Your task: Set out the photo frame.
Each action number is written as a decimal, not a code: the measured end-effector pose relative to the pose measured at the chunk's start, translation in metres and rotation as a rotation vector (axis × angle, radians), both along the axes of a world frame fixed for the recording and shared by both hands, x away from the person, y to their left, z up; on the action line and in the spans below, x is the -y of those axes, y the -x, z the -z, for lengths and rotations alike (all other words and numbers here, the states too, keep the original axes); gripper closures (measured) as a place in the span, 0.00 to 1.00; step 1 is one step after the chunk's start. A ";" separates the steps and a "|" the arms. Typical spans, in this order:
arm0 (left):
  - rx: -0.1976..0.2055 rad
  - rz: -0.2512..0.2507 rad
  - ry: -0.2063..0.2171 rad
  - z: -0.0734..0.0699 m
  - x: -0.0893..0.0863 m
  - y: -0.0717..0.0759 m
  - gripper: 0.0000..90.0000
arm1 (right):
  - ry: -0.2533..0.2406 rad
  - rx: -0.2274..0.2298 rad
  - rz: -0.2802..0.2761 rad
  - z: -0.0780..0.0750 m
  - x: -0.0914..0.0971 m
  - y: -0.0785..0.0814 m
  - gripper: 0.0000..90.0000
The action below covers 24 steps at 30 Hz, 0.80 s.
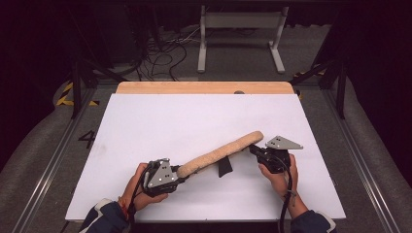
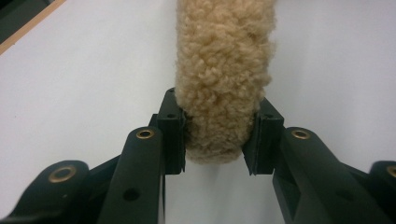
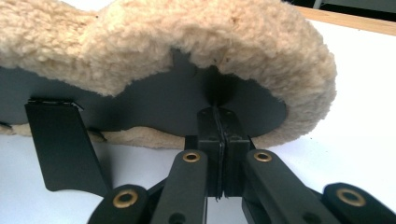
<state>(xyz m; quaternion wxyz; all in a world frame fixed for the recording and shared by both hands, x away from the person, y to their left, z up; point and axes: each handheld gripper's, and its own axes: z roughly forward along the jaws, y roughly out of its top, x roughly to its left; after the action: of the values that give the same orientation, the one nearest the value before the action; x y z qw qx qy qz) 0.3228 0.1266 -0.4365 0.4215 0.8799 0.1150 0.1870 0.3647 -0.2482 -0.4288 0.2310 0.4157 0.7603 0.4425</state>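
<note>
Fleece-covered pad point(image 1: 221, 153) spans between both grippers above the table point(image 1: 145, 121). Left gripper point(image 2: 219, 135) squeezes its near end; right gripper point(image 3: 218, 140) pinches its black backing, jaws fully together.

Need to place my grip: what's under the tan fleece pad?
Under the long tan fleece pad sits a dark flat backing with a black strap tab. Its far stretch is hidden by fleece.

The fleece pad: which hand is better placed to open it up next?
Probably left. The left gripper presses only the free fleece end of the fleece pad, while the right gripper is shut on its dark edge, anchoring it.
</note>
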 end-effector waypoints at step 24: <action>-0.013 0.032 0.010 0.001 0.013 0.008 0.72 | -0.019 -0.017 0.010 0.010 -0.021 -0.020 0.96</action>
<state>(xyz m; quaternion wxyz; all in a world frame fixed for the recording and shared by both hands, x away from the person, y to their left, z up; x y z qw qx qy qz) 0.3147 0.1140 -0.4374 0.4280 0.8807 0.1047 0.1737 0.3847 -0.2275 -0.4384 0.2228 0.4256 0.7558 0.4449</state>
